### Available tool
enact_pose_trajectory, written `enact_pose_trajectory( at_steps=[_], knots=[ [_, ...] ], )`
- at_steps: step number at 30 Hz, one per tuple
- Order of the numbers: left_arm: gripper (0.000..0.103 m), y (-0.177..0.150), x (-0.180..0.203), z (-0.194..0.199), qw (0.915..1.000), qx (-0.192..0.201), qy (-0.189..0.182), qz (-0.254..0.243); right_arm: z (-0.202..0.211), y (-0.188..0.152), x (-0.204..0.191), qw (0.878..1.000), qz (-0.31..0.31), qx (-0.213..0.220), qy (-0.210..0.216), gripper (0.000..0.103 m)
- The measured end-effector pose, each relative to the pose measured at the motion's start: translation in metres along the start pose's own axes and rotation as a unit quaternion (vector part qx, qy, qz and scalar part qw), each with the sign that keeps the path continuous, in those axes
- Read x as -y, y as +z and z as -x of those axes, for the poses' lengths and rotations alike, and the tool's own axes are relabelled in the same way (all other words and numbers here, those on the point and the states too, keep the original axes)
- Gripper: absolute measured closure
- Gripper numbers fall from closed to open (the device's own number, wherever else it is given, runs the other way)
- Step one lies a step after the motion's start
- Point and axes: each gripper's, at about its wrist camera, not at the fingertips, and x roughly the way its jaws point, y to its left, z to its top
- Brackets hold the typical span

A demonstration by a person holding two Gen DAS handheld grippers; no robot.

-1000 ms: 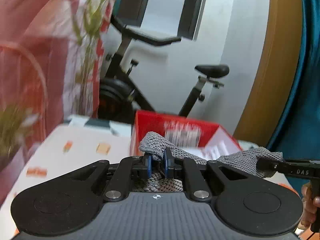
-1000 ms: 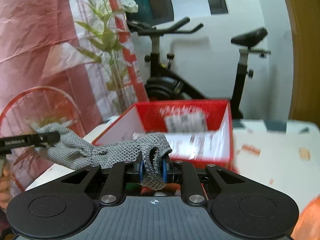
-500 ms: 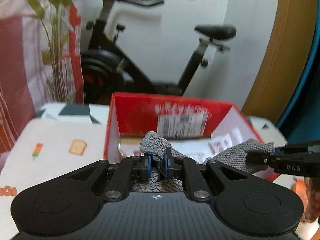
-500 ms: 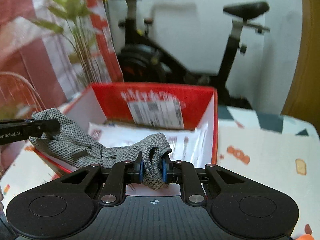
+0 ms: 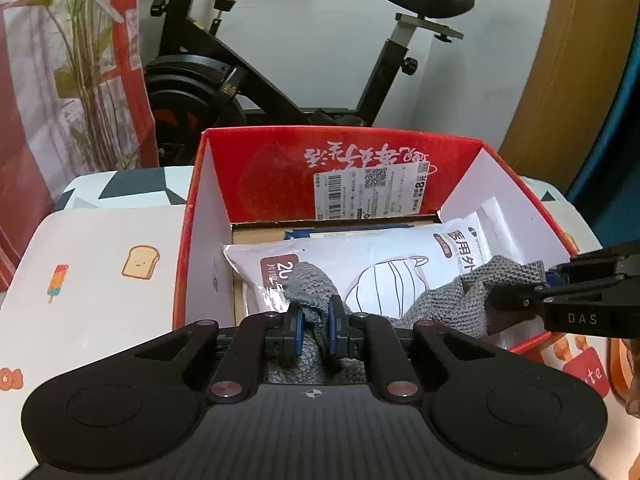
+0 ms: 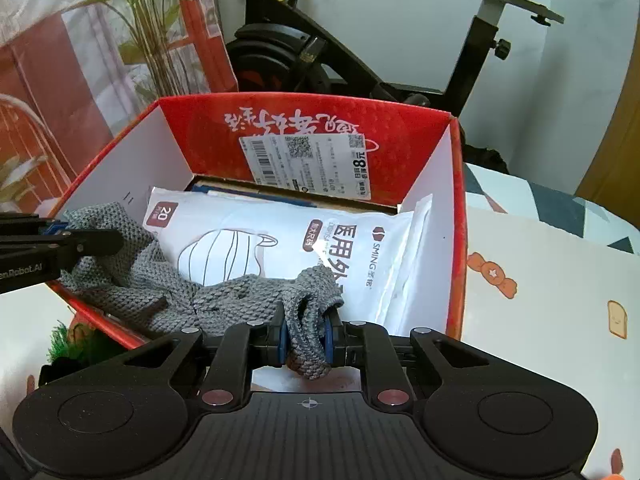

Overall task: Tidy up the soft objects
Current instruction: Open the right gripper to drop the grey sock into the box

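Note:
A grey knitted cloth point(image 5: 448, 304) point(image 6: 168, 288) hangs stretched between both grippers, over the open red cardboard box point(image 5: 264, 168) point(image 6: 304, 128). My left gripper point(image 5: 314, 324) is shut on one end of the cloth. My right gripper point(image 6: 306, 338) is shut on the other end, and it also shows at the right edge of the left wrist view as the right gripper point(image 5: 516, 300). In the right wrist view the left gripper point(image 6: 92, 240) enters from the left. Inside the box lies a white pack of face masks point(image 5: 384, 260) point(image 6: 256, 248), partly under the cloth.
The box stands on a table with a white cartoon-print cover point(image 5: 100, 280) point(image 6: 552, 292). An exercise bike point(image 5: 224, 80) point(image 6: 320, 60) stands behind it, a potted plant point(image 5: 88, 64) and red-pink curtain to the left. Something green point(image 6: 68, 344) lies by the box's near left corner.
Both grippers, still holding the cloth, have tilted down and come closer over the box. The box interior and the mask pack have come into view.

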Motion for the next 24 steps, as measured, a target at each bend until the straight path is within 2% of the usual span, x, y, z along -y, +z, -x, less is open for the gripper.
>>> enact_pose_trajectory(
  at_steps=[1,2,3,5,7,11,14,18,24],
  knots=[
    [0.089,0.0,0.001,0.0,1.0,0.0,0.0,-0.005,0.0,0.0,-0.001,1.0,0.002,0.001,-0.004,0.087],
    [0.084,0.001,0.002,0.001,0.9999,0.004,0.0,-0.011,0.002,0.001,-0.003,1.0,0.007,0.004,-0.009,0.086],
    [0.081,0.002,0.001,0.005,0.9998,0.011,-0.006,-0.015,0.005,0.0,-0.004,1.0,0.015,0.009,-0.017,0.082],
    [0.063,0.004,0.001,0.012,0.9993,0.025,-0.012,-0.024,0.011,-0.001,-0.01,0.998,0.039,0.022,-0.043,0.074],
    [0.056,0.005,0.002,0.021,0.9984,0.039,-0.015,-0.036,0.018,-0.002,-0.014,0.996,0.056,0.035,-0.058,0.07],
    [0.053,0.004,0.001,0.043,0.9962,0.073,-0.026,-0.04,0.035,-0.006,-0.017,0.993,0.068,0.063,-0.073,0.052],
    [0.053,0.002,-0.001,0.058,0.995,0.091,-0.029,-0.031,0.052,-0.01,-0.017,0.989,0.075,0.091,-0.087,0.045],
    [0.053,-0.008,-0.005,0.074,0.9941,0.104,-0.03,-0.014,0.079,-0.019,-0.009,0.988,0.05,0.13,-0.072,0.045],
    [0.053,-0.042,-0.011,0.094,0.9925,0.116,-0.035,0.017,0.112,-0.061,0.0,0.979,-0.002,0.2,-0.036,0.044]
  ],
)
